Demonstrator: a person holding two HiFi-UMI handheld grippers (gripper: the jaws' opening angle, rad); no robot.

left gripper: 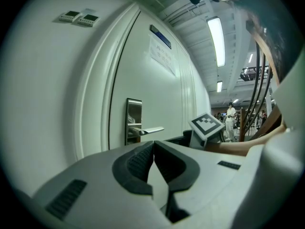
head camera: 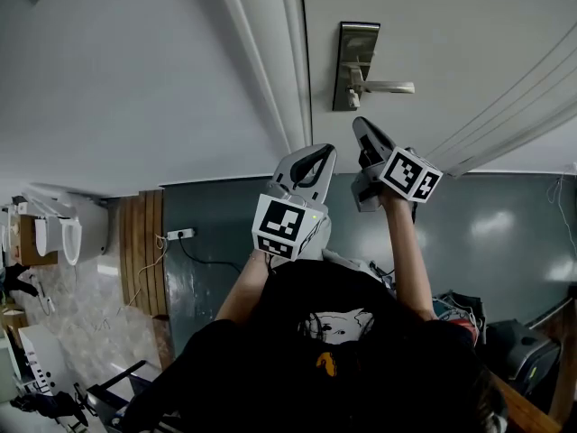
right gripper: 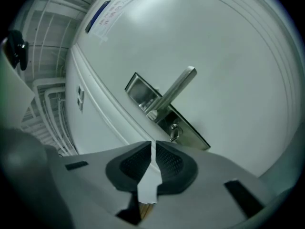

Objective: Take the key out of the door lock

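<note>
The key point(right gripper: 174, 131) sits in the lower part of the lock plate point(right gripper: 140, 90), under the lever handle point(right gripper: 178, 87). In the right gripper view it shows as a small metal loop just above and a little right of the jaw tips, at the centre of the frame. The plate runs on a slant there, from upper left to lower right, with the lever pointing to the upper right. The key's long axis appears to run straight into the door point(head camera: 451, 25), so its head stands out toward the camera. Pulling it free probably means drawing back along that line, not sideways.

The right gripper point(right gripper: 152, 144) is the nearer one. Its jaws are drawn almost together, with only a thin slit between the ribbed pads and nothing in it. They would have to part before they could take the key's head. In the head view this gripper lies just below the plate, at upper centre of the frame, pointing up at it. The key itself is too small to make out there.

The left gripper point(head camera: 321, 152) lies lower and to the left in the head view, farther from the lock. In its own view its pads meet at the tips and it holds nothing. The plate is off to the left of centre there, well apart from the jaws, with the right gripper's marker cube point(left gripper: 208, 124) at right of centre.

There are no containers in play — the lock alone holds anything, and what it holds is the key.
</note>
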